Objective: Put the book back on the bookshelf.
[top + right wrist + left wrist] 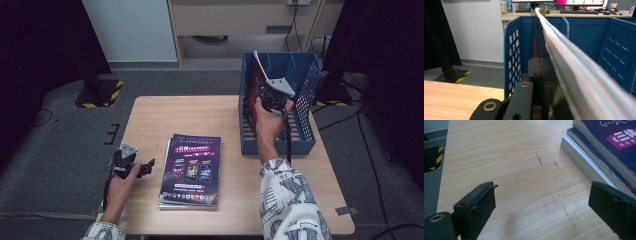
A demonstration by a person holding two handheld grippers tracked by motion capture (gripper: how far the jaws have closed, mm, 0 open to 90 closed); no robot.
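Note:
A dark-covered book (257, 85) stands on edge in the left part of the blue perforated rack (305, 100), tilted a little. My right gripper (267, 97) is shut on the book (574, 72); its page edges run diagonally across the right gripper view. A stack of similar purple-covered books (191, 170) lies flat at the table's middle. My left gripper (145, 167) rests open on the table just left of the stack (599, 155), nothing between its fingers (477, 205).
The wooden table (200, 115) has bare room behind and left of the stack. The blue rack's left wall (512, 55) stands close beside the held book. A black stand with yellow-striped base (97, 92) is on the floor at back left.

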